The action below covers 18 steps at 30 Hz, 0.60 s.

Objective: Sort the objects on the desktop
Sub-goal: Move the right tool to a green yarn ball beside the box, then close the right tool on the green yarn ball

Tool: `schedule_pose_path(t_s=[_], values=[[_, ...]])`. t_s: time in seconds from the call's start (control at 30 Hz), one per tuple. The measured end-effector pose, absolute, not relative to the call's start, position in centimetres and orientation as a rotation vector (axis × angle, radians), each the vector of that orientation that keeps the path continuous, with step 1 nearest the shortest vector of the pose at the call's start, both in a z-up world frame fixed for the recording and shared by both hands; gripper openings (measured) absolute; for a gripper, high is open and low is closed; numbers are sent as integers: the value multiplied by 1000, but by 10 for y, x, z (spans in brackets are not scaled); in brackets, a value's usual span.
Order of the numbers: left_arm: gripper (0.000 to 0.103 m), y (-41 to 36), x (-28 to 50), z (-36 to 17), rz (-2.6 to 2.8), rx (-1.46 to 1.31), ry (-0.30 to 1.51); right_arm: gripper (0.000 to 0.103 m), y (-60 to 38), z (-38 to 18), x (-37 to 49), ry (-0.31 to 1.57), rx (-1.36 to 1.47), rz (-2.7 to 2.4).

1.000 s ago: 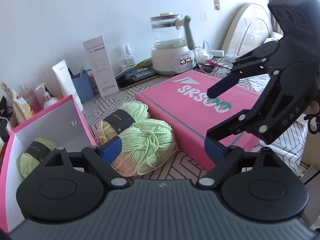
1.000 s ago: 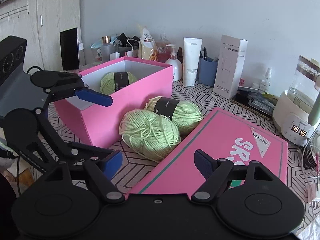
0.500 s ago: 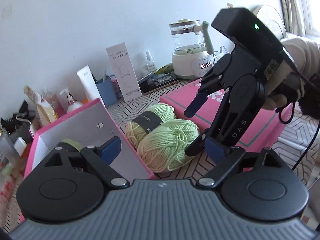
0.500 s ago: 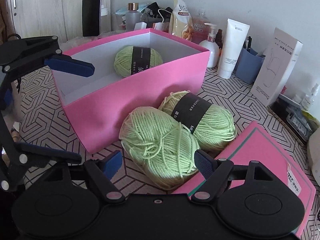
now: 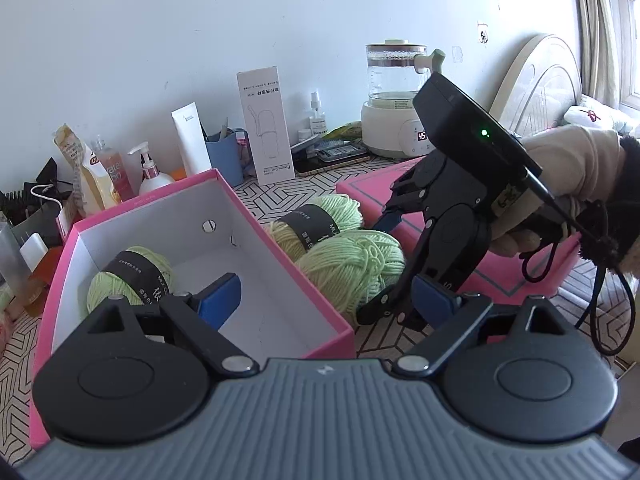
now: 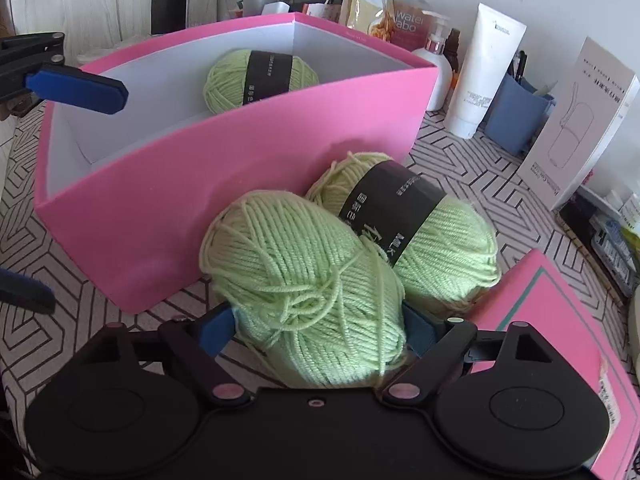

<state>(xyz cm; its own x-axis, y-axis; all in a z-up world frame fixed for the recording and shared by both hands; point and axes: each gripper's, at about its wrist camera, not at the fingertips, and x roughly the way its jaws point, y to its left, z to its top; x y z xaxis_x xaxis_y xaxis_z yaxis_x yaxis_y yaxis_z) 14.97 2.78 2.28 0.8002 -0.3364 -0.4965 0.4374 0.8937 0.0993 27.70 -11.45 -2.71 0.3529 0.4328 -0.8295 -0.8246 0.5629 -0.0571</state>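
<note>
An open pink box [image 6: 240, 168] [image 5: 280, 240] holds one green yarn ball [image 6: 260, 80] [image 5: 128, 280]. Two more green yarn balls lie on the table beside the box: a near one [image 6: 304, 280] [image 5: 352, 268] and a banded one [image 6: 420, 228] [image 5: 316, 220] behind it. My right gripper [image 6: 316, 330] [image 5: 384, 264] is open, its blue fingers on either side of the near ball. I cannot tell if the pads touch it. My left gripper [image 5: 324, 300] is open and empty above the box's near right corner; one of its fingers [image 6: 76, 90] shows in the right wrist view.
The pink box lid [image 5: 500, 264] [image 6: 560, 340] lies flat to the right of the yarn. Along the wall stand bottles, a white tube [image 5: 190, 140], a blue cup [image 5: 224, 156], a white carton [image 5: 266, 124] and a glass kettle [image 5: 396, 96]. The table has a geometric patterned cover.
My right gripper moved forward and down until its open fingers came around the near yarn ball. My left gripper swung left over the open box.
</note>
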Motion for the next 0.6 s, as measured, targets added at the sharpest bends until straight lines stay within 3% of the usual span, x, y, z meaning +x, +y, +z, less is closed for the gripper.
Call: schedule_pose_path(t_s=[0.13, 0.6], values=[[93, 33, 152, 23, -414, 188, 488, 62, -125, -17, 272, 866, -449, 833], [93, 47, 133, 26, -421, 135, 464, 52, -130, 5, 225, 776, -432, 749]])
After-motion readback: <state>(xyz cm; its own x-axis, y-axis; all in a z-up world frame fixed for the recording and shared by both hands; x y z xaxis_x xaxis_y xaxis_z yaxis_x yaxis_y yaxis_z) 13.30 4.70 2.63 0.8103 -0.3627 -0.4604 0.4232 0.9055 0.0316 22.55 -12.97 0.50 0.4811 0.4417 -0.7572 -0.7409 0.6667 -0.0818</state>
